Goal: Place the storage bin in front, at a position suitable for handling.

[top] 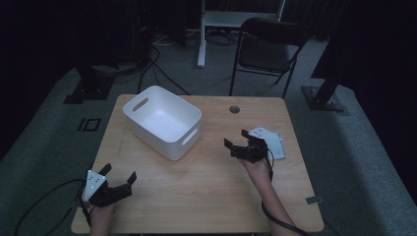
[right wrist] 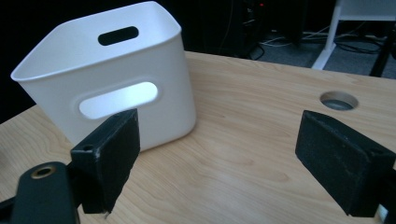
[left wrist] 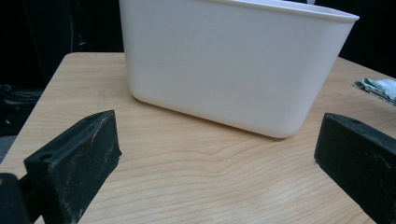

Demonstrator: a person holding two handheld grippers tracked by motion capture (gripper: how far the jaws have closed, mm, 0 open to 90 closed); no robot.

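A white plastic bin [top: 162, 120] with slot handles stands on the wooden table [top: 206, 187], left of centre and turned at an angle. My left gripper [top: 119, 176] hovers open near the table's front left corner, facing the bin's long wall [left wrist: 233, 70]. My right gripper [top: 236, 139] is open right of the bin, its jaws spread wide toward the bin's handle end [right wrist: 116, 88]. A folded pale green-and-white cloth [top: 271, 141] lies just behind the right gripper; its edge [left wrist: 379, 87] shows at the far right of the left gripper view. Nothing is between either pair of jaws.
A round cable hole [top: 234, 109] sits in the table's far edge area, also seen as a hole [right wrist: 338, 101] in the right gripper view. Beyond the table stand a black folding chair [top: 268, 49] and a white desk leg [top: 201, 34]. Cables trail on the floor.
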